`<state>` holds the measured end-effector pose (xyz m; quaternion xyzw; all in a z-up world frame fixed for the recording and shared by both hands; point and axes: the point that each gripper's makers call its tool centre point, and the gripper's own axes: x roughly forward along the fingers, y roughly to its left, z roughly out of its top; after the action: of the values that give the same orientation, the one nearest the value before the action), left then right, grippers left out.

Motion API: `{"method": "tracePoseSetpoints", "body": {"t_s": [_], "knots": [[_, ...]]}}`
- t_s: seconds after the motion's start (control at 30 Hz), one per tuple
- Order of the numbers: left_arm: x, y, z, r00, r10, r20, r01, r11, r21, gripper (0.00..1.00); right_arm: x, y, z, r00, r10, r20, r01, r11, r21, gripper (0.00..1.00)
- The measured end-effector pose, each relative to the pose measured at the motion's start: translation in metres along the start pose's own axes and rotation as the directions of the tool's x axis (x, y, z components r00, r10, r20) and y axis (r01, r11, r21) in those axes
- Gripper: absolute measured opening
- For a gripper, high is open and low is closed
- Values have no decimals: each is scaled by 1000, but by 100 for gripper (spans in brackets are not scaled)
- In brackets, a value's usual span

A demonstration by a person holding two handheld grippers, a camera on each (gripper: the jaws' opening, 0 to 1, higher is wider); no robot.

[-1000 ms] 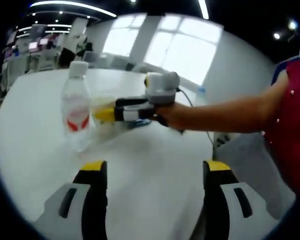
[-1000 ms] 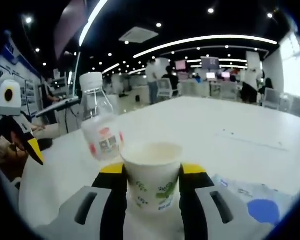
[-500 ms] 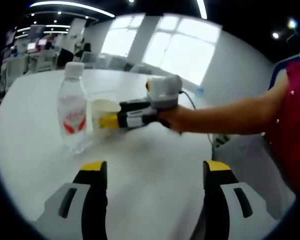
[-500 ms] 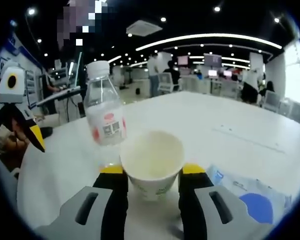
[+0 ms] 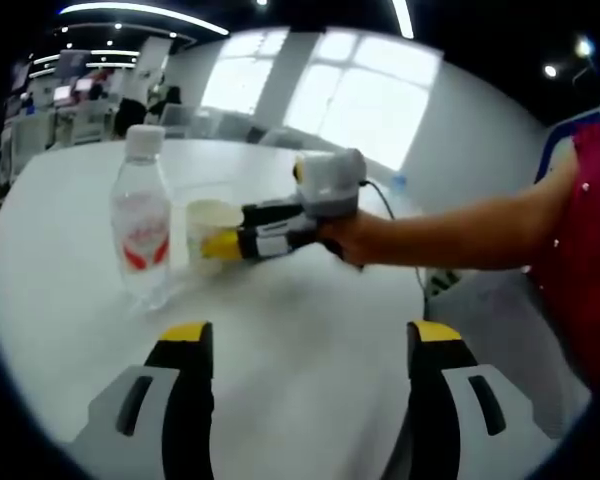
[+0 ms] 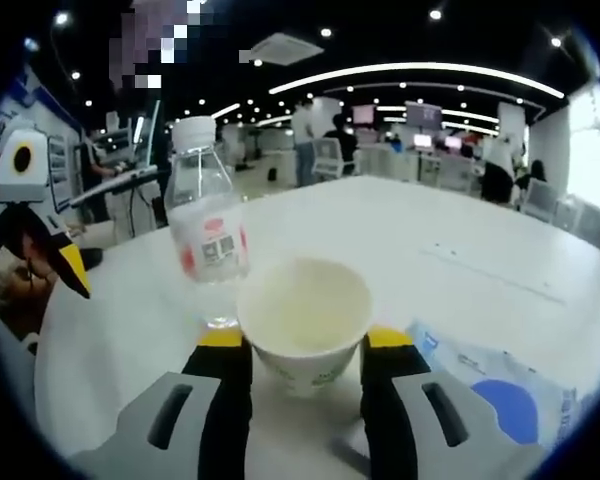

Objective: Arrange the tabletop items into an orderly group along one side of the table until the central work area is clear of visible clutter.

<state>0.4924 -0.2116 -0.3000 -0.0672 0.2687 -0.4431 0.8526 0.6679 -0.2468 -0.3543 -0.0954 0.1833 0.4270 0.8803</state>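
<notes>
Presently the paper cup sat clamped between the right gripper's fingers, low over the desk, with the water bottle just beyond the left finger. Risk: sideways drift could topple that bottle. Left gripper hung spread wide, holding nothing.

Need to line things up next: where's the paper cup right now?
The paper cup sits between the right gripper jaws, just beside the water bottle on the white table.
</notes>
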Motion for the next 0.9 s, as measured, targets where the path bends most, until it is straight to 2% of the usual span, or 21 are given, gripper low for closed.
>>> {"method": "tracePoseSetpoints", "body": {"t_s": [0.17, 0.63, 0.8, 0.9], "knots": [[-1, 0, 0, 1000, 1, -1, -1, 1000, -2, 77, 0, 2, -7, 1000, 11, -24, -11, 1000, -4, 40], [-3, 0, -1, 1000, 6, 0, -6, 1000, -7, 77, 3, 4, -8, 999, 21, -29, -21, 1000, 5, 40], [-3, 0, -2, 1000, 6, -4, -6, 1000, -6, 78, 2, 3, -8, 999, 22, -28, -21, 1000, 12, 42], [-4, 0, -1, 1000, 7, -1, -7, 1000, -8, 78, 2, 4, -7, 1000, 17, -26, -16, 999, 30, 48]]}}
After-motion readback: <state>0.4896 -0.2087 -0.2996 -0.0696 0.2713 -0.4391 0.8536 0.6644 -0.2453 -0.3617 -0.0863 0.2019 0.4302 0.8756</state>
